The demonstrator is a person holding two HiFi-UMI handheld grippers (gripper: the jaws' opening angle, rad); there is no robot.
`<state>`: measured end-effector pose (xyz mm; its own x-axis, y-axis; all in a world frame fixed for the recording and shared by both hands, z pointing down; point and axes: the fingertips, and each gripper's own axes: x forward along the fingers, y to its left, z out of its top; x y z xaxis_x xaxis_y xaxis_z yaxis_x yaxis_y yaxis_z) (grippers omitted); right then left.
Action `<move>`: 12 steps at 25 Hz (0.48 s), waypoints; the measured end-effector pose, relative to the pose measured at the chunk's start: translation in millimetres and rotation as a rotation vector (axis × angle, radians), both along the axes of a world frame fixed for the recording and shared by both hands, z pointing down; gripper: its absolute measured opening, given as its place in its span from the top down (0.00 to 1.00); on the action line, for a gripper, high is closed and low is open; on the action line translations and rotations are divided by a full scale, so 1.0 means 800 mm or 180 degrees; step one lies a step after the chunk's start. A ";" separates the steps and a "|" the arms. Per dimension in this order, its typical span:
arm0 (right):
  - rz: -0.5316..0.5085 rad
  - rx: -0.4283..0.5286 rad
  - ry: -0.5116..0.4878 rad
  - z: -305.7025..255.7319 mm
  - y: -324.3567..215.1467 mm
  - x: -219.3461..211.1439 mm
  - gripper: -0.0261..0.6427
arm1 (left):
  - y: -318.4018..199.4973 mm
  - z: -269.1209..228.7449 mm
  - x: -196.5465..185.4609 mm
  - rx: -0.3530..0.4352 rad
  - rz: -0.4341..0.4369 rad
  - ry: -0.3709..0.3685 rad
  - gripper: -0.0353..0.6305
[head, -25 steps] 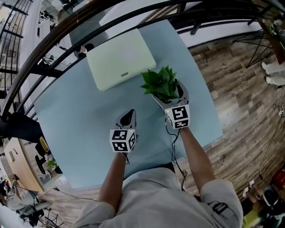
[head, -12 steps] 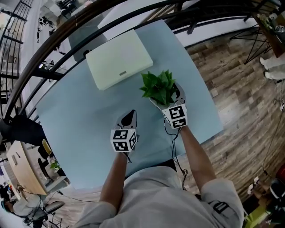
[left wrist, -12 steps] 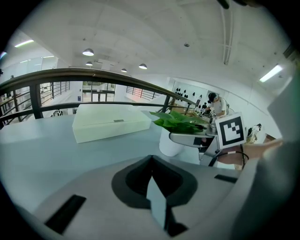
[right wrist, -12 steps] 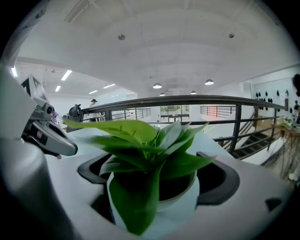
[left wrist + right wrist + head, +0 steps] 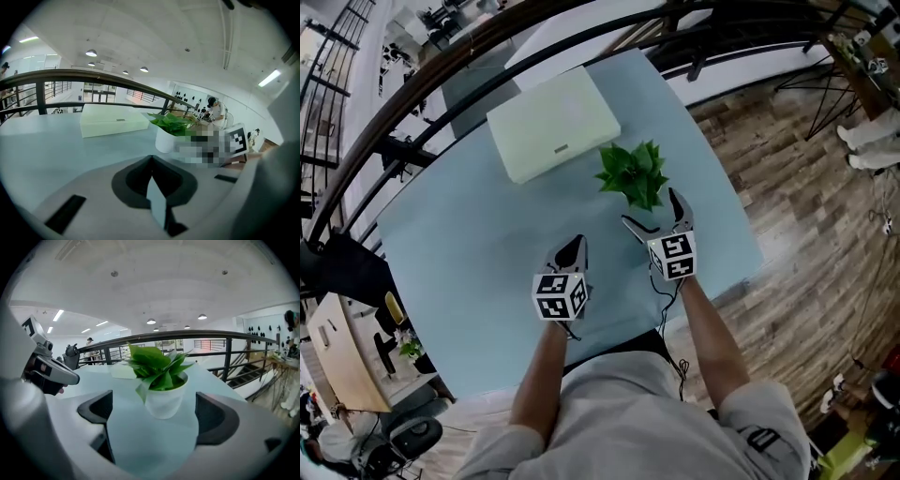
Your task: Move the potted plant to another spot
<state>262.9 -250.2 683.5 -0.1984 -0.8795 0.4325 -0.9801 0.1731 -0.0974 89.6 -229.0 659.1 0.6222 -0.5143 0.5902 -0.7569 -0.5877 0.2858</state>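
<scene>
While the right gripper (image 5: 652, 212) gapes empty, the leafy green plant in its white pot (image 5: 635, 175) stands just ahead; the closed left gripper (image 5: 576, 242) lies farther off

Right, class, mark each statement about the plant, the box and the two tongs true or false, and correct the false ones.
1. The right tongs grip the potted plant. False: they are open, the pot standing free ahead of them.
2. The left tongs are shut and empty. True.
3. The pale green box lies on the floor. False: it lies on the table.
4. The plant stands upright in a white pot. True.
</scene>
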 end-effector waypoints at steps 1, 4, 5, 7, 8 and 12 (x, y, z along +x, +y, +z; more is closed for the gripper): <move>-0.0005 -0.0044 0.0005 0.002 0.009 -0.002 0.15 | 0.004 -0.002 -0.003 0.0002 -0.0004 0.0016 0.93; 0.0002 -0.0132 0.0045 0.004 0.036 -0.006 0.15 | 0.018 -0.008 -0.016 0.0021 -0.0044 0.0045 0.93; 0.0015 -0.0161 0.0061 0.004 0.044 -0.007 0.15 | 0.022 -0.010 -0.021 0.0028 -0.0067 0.0054 0.93; 0.0029 -0.0247 0.0150 0.006 0.060 -0.010 0.17 | 0.032 -0.013 -0.032 0.0042 -0.0106 0.0068 0.93; 0.0030 -0.0307 0.0234 0.008 0.069 -0.012 0.20 | 0.038 -0.014 -0.038 0.0050 -0.0122 0.0070 0.93; 0.0013 -0.0468 0.0607 0.000 0.110 -0.031 0.56 | 0.064 -0.023 -0.068 0.0064 -0.0246 0.0096 0.93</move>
<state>238.1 -162.5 683.8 -0.0974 -0.8050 0.5852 -0.9838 0.1668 0.0657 35.5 -177.8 640.7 0.5977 -0.5729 0.5608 -0.7914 -0.5338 0.2980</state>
